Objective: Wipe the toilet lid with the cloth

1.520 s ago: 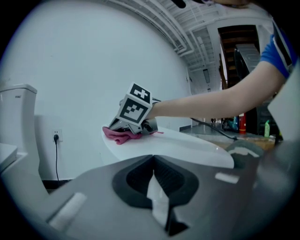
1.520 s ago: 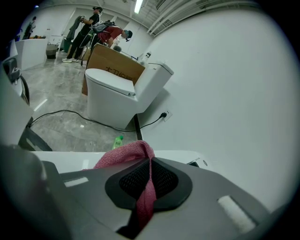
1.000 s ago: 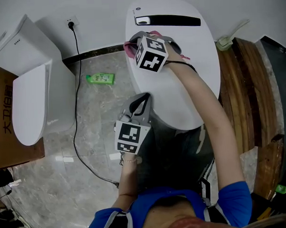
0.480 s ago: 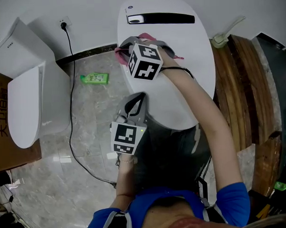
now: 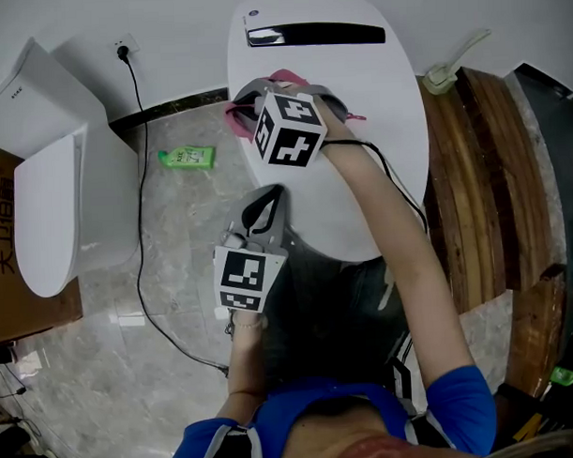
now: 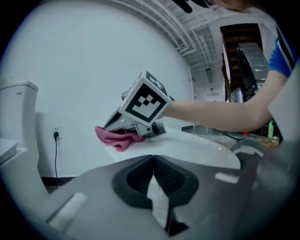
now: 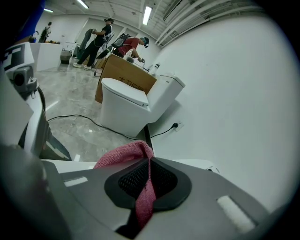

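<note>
Reaching forward, right tongs (image 7: 149,162) clamped on pink cloth (image 7: 123,157) atop toilet lid (image 5: 377,145); left tongs (image 6: 151,159) together, empty.

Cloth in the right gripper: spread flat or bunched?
Bunched: the pink cloth is pinched in the right gripper's closed jaws, folds bulging past them.

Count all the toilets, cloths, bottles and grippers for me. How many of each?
White ceramic toilets: 2, one under the cloth, one beside the wall socket.
Pink fabric cloth: 1, pinched in the right gripper.
Green plastic bottle: 1, lying on the floor.
Grippers: 2, the left gripper and the right one.
Total: 6.
</note>
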`<move>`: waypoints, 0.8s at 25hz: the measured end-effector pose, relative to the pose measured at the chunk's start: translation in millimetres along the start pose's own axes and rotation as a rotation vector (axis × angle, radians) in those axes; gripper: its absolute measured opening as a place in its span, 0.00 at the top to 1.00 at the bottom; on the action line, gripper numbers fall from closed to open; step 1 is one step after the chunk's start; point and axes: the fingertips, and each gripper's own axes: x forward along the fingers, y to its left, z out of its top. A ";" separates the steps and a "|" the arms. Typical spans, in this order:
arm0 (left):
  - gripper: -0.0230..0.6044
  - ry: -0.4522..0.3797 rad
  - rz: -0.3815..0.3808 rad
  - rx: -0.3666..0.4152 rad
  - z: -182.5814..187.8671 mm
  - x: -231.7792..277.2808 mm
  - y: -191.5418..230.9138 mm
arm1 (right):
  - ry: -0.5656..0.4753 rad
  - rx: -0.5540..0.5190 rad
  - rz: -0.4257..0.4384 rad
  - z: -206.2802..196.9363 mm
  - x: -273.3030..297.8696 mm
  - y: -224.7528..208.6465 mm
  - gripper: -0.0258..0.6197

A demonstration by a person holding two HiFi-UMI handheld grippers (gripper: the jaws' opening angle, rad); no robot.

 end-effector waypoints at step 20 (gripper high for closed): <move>0.96 0.031 0.018 0.024 -0.4 1.2 -0.2 | 0.024 0.026 0.017 -19.9 -17.3 -1.1 0.95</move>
